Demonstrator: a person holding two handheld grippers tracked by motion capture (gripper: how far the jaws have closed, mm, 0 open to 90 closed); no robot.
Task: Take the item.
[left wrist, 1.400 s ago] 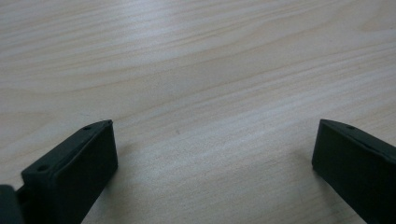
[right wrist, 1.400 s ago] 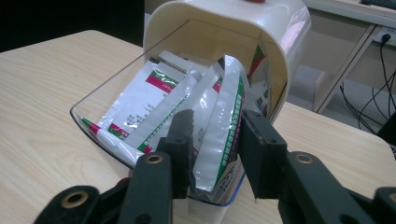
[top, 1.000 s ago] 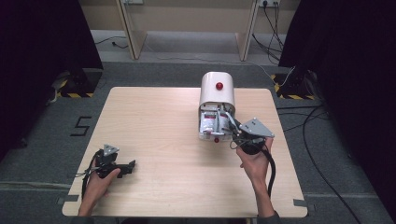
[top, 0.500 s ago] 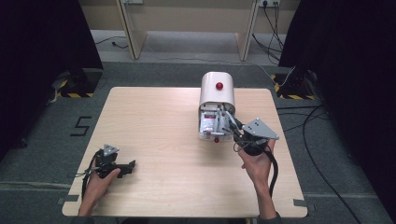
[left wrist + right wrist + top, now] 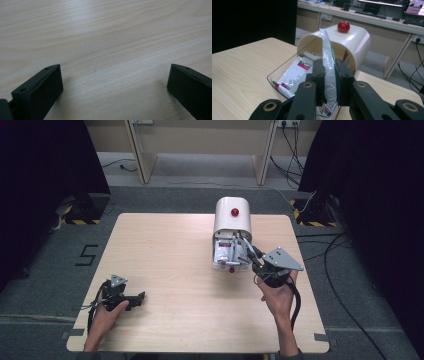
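Silver-edged packet (image 5: 328, 65) pinched betw. right hand-held gripper (image 5: 330, 75) pads.

The right hand-held gripper (image 5: 253, 258) has shifted slightly between the earlier pictures and now: its grey three-cornered plate (image 5: 282, 259) sat closer to the person a second ago, then edged up toward the cream box (image 5: 232, 217) with the red knob. The hand (image 5: 278, 292) behind it followed, stretching a little further over the desk. The silvery sachet (image 5: 329, 66) pinched between its jaws now stands edge-on just ahead of the gripper, over the clear tray (image 5: 277, 72).
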